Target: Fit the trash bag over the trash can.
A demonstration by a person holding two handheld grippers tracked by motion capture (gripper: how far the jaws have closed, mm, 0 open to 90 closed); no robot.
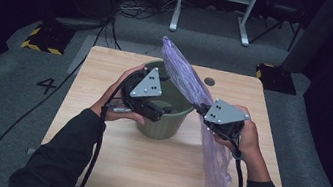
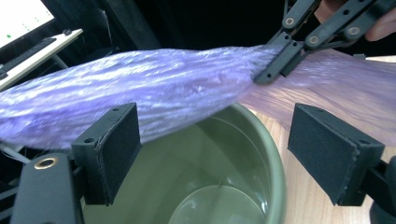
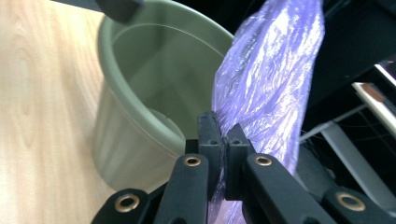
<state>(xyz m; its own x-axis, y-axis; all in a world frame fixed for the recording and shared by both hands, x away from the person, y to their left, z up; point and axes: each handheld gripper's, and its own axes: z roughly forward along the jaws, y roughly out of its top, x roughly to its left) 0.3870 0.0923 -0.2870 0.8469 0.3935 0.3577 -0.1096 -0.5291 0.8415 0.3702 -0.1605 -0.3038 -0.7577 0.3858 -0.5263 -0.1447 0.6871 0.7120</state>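
Observation:
A green plastic bin (image 1: 162,123) stands upright in the middle of the wooden table (image 1: 143,165). A long, crumpled purple plastic bag (image 1: 183,71) runs slantwise from above the bin's far rim down to the table's right front. My right gripper (image 1: 201,109) is shut on the bag at its middle, just right of the bin. In the right gripper view the two pads (image 3: 210,133) pinch the film (image 3: 271,79) next to the bin (image 3: 135,135). My left gripper (image 1: 161,110) hovers open over the bin's mouth. Between its jaws (image 2: 217,140) show the empty bin (image 2: 219,196) and the bag (image 2: 154,93).
A small round grommet (image 1: 209,81) sits near the table's far edge. On the grey carpet there are a painted number (image 1: 47,85), yellow-and-black striped blocks (image 1: 44,37) (image 1: 271,74), cables and white frame legs (image 1: 213,10). A lit monitor (image 2: 21,18) stands off to one side.

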